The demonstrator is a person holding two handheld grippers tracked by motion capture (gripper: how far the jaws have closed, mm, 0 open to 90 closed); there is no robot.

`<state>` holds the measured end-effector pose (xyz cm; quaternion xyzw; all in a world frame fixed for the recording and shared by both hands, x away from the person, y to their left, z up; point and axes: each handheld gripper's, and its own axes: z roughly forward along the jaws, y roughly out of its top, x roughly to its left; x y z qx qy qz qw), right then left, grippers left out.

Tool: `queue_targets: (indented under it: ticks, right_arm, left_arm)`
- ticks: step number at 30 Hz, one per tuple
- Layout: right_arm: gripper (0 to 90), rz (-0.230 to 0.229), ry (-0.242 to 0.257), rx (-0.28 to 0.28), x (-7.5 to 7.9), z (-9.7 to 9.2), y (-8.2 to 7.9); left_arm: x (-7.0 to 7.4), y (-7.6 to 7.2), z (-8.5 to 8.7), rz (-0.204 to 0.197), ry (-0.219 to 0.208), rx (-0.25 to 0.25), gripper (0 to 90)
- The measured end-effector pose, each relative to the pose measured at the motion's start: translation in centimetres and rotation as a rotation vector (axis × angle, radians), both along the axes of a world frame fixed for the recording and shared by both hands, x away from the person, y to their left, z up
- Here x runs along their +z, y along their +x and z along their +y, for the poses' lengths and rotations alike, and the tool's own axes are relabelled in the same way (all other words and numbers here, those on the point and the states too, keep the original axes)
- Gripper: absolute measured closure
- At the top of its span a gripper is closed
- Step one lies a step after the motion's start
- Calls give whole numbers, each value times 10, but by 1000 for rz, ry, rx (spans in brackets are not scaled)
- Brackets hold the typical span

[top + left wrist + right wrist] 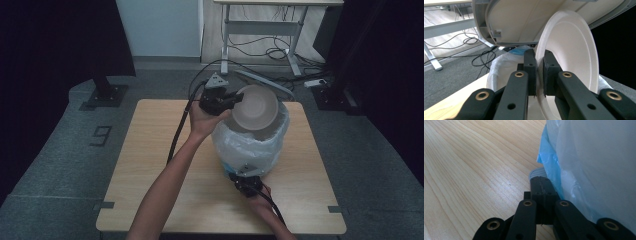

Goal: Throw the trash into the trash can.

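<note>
Left tool (234,98) clamped on the rim of a pale paper plate (257,107), pads pressed on both faces of the rim in the left gripper view; plate held tilted on edge above the mouth of a bin lined with a white plastic bag (250,145), beneath the bin's raised lid (519,22). Right tool (247,181) fully closed with nothing between its pads, low at the near foot of the bin, just beside the bag, with a bit of blue plastic (549,162) next to it. Bin stands on the wooden surface (150,150), right of centre
</note>
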<state>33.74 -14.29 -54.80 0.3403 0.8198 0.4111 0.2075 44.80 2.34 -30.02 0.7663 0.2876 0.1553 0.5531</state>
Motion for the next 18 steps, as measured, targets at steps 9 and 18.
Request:
queue_targets:
  ticks: [9,18]
  right_arm:
    - [895,-2,-2,-1,0,0,0]
    - [895,-5,-4,-1,0,0,-1]
  left_arm:
    - [-5,0,6,14,25,-3,578]
    - [-8,-18,24,-17,54,25,523]
